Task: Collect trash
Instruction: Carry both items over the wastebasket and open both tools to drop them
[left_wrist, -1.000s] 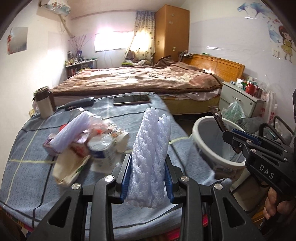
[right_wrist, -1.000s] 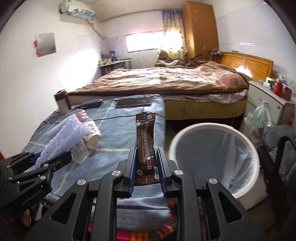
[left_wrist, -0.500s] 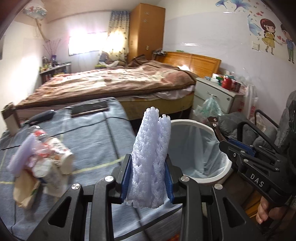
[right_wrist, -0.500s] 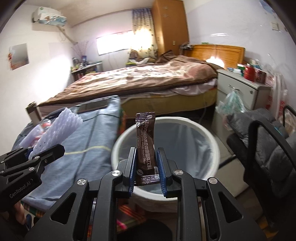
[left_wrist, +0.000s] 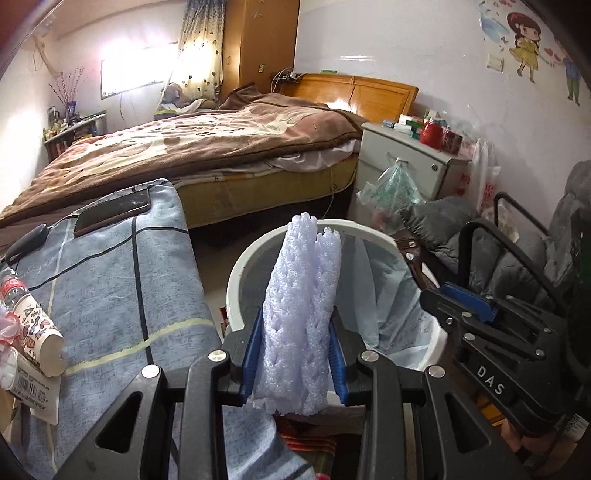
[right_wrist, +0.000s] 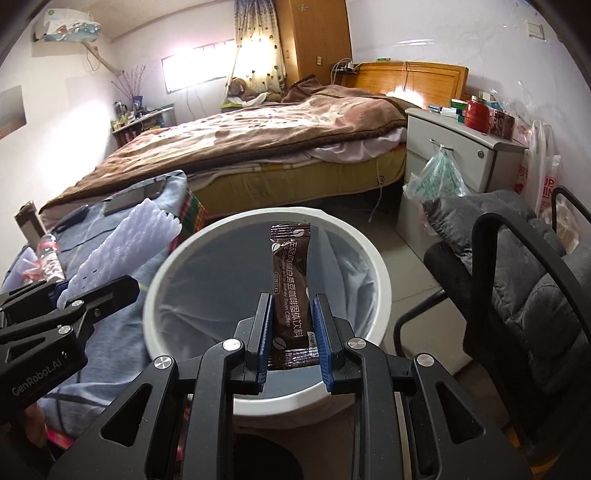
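Note:
My left gripper (left_wrist: 296, 325) is shut on a pale lilac foam net sleeve (left_wrist: 303, 314) that stands upright between its blue pads, in front of the white trash bin (left_wrist: 236, 280) with its blue-grey liner. In the right wrist view my right gripper (right_wrist: 291, 314) is shut on a brown coffee sachet (right_wrist: 290, 284), held upright over the trash bin (right_wrist: 173, 258). The left gripper (right_wrist: 96, 291) with the foam sleeve (right_wrist: 122, 247) shows at the bin's left edge. The right gripper (left_wrist: 458, 306) shows at the bin's right side in the left wrist view.
A table with a blue checked cloth (left_wrist: 110, 295) stands left of the bin, holding a phone (left_wrist: 110, 210), a bottle (left_wrist: 33, 332) and wrappers. A bed (right_wrist: 258, 147), a white nightstand (right_wrist: 454, 147) and a dark chair with a grey cushion (right_wrist: 517, 280) surround the bin.
Both grippers have swung right from over the table to the trash bin, each keeping hold of its item. The table's trash pile has slid to the left edge of the views.

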